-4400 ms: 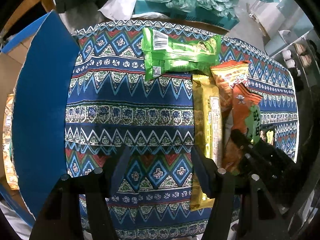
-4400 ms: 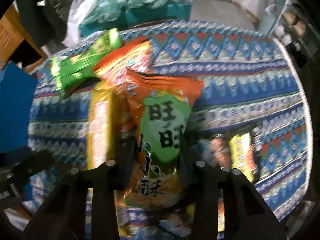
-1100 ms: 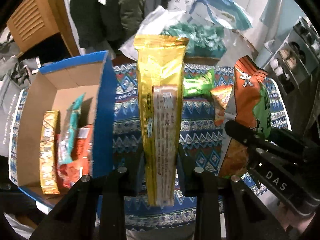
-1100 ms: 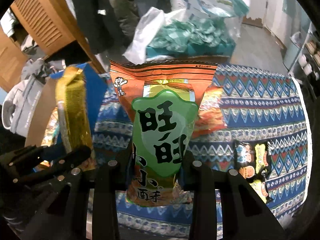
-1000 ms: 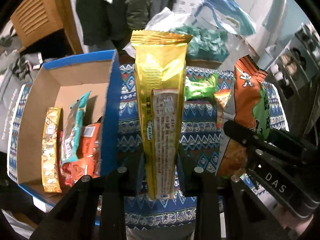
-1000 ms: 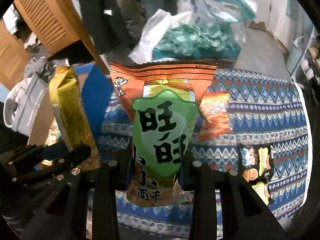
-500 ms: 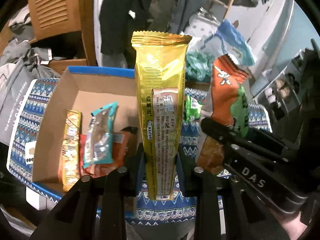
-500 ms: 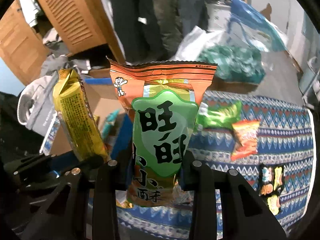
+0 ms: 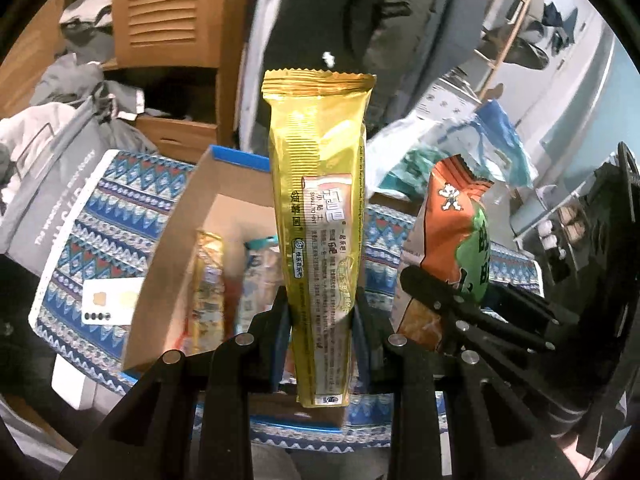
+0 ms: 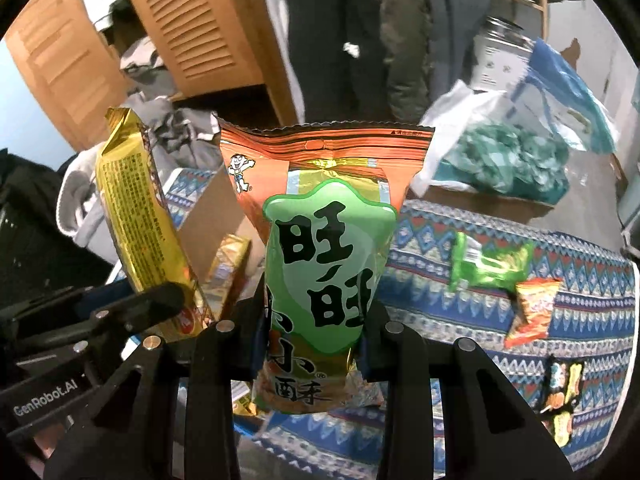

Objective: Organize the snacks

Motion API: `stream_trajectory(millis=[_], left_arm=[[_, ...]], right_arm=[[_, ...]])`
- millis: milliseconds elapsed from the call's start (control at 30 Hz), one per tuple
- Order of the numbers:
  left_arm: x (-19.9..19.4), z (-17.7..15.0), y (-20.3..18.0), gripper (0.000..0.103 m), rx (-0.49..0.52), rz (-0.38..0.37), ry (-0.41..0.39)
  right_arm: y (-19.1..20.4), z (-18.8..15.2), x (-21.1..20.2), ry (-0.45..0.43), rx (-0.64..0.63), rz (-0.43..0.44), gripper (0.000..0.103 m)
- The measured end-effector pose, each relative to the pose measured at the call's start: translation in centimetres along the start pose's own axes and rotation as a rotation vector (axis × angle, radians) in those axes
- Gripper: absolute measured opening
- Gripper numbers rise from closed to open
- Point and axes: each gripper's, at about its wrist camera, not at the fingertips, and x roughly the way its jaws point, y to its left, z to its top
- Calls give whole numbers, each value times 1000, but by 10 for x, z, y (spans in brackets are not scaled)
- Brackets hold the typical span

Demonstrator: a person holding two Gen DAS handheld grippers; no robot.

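My left gripper (image 9: 320, 320) is shut on a long gold snack pack (image 9: 320, 200) and holds it upright above the open cardboard box (image 9: 180, 248). The box has a blue rim and several snack packs (image 9: 208, 280) inside. My right gripper (image 10: 314, 324) is shut on an orange and green snack bag (image 10: 324, 248), held upright just right of the box; the bag also shows in the left wrist view (image 9: 452, 240). The gold pack shows at the left of the right wrist view (image 10: 140, 224).
On the patterned blue tablecloth (image 10: 580, 280) lie a green pack (image 10: 488, 268), a small orange pack (image 10: 532, 308) and a dark pack (image 10: 560, 396). A white card (image 9: 108, 300) lies left of the box. Bags (image 10: 504, 160) and wooden furniture (image 10: 200, 32) stand behind the table.
Both grippers have moved left with their packs, from over the tablecloth to over the box. The left gripper picked up the gold pack since the oldest frame.
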Motion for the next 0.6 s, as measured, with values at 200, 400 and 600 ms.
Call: stream_trajectory(millis=[200,400,600], left_arm=[[14,1,30,28,-44,37,32],[30,-1,42,29,-53,69,67],[40,-4,49,29,-65,107,91]], right_arm=[[22,1,26,49,-18,24,33],[33,-3,53,113,-20,39,33],[41,-6,69,152,-40,30,36]])
